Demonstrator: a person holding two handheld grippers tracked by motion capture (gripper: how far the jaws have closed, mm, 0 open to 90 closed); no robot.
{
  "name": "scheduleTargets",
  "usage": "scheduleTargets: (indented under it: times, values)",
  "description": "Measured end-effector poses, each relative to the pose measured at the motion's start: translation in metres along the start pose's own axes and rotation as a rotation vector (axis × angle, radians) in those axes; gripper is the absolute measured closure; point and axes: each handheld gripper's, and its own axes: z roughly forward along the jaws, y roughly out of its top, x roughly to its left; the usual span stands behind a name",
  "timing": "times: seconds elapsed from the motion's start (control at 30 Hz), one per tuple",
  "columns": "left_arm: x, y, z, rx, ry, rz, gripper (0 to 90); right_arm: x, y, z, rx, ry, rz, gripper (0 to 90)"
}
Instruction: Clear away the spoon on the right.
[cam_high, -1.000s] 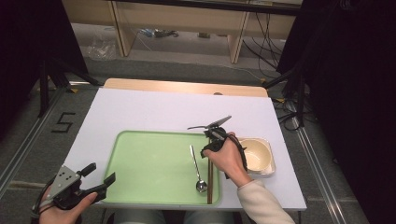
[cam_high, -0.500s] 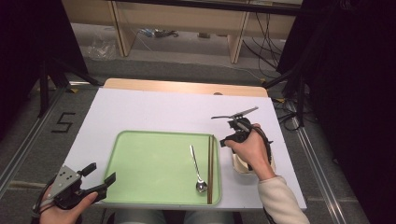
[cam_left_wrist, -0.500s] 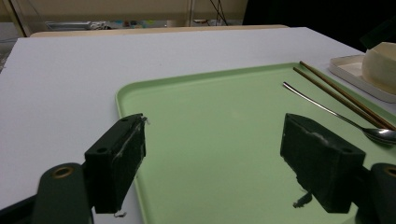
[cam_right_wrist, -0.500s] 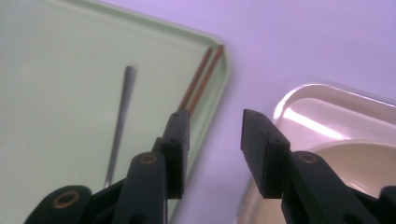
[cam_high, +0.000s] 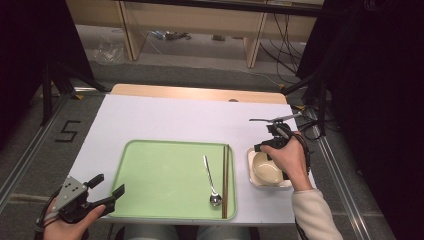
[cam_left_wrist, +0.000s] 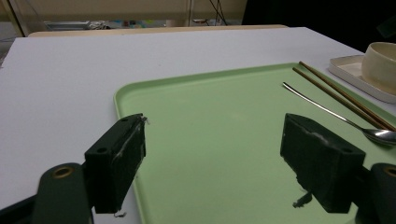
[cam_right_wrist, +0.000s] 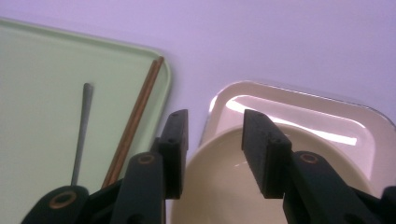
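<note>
Bowl (cam_high: 266, 169) on its cream plate (cam_high: 251, 172) sits right of the green tray (cam_high: 165, 175), half hidden by the right hand (cam_high: 286, 159). Left claw (cam_left_wrist: 212, 154) gapes, released, over the tray's near corner. Right claw (cam_right_wrist: 215, 154) has just been opening, its jaws straddling the bowl's rim (cam_right_wrist: 219, 135) without pressing; the bowl's near side is cut off.

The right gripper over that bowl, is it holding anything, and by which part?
Nothing is held. The right gripper has just been opening; its jaws straddle the bowl rim without pressing it.
</note>
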Motion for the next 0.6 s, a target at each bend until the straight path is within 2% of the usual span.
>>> scheduleTargets:
  times: [0.03, 0.07, 0.1, 0.2, 0.3, 0.33, 0.37, 0.4, 0.43, 0.5, 0.53, 0.57, 0.6]
  values:
    - [0.000, 0.000, 0.000, 0.005, 0.003, 0.003, 21.9, 0.000, 0.000, -0.004, 0.021, -0.010, 0.051, 61.3]
    - [0.000, 0.000, 0.000, 0.005, 0.001, 0.003, 21.9, -0.004, -0.001, -0.004, 0.007, -0.016, 0.034, 61.0]
    - [0.000, 0.000, 0.000, 0.005, 0.002, 0.002, 21.9, -0.005, -0.001, -0.006, 0.007, -0.030, 0.068, 60.4]
    - [0.000, 0.001, 0.000, 0.004, 0.003, 0.002, 21.9, -0.017, -0.003, -0.007, -0.002, -0.045, 0.062, 59.7]
    - [0.000, 0.001, 0.001, 0.006, 0.004, -0.001, 21.9, -0.026, -0.004, -0.010, -0.002, -0.069, 0.107, 59.8]
    - [0.000, 0.001, 0.001, 0.006, 0.003, -0.002, 21.9, -0.031, -0.004, -0.010, -0.010, -0.078, 0.074, 59.8]
    - [0.000, 0.001, 0.001, 0.006, 0.003, -0.002, 21.9, -0.033, -0.004, -0.011, -0.008, -0.092, 0.094, 59.7]
    - [0.000, 0.001, 0.001, 0.007, 0.004, -0.002, 21.9, -0.036, -0.005, -0.011, -0.012, -0.090, 0.073, 59.6]
    - [0.000, 0.001, 0.002, 0.008, 0.003, -0.002, 21.9, -0.036, -0.006, -0.012, -0.004, -0.098, 0.113, 59.3]
    - [0.000, 0.001, 0.002, 0.008, 0.001, -0.002, 21.9, -0.040, -0.007, -0.011, 0.001, -0.092, 0.121, 59.1]
    - [0.000, 0.001, 0.002, 0.004, -0.001, -0.004, 21.9, -0.043, -0.008, -0.011, 0.003, -0.091, 0.113, 58.8]
    - [0.001, 0.001, 0.003, 0.001, -0.004, -0.005, 21.9, -0.050, -0.009, -0.009, -0.007, -0.091, 0.065, 58.5]
    - [0.001, 0.001, 0.003, 0.002, -0.004, -0.005, 21.9, -0.044, -0.008, -0.012, 0.035, -0.099, 0.159, 58.3]
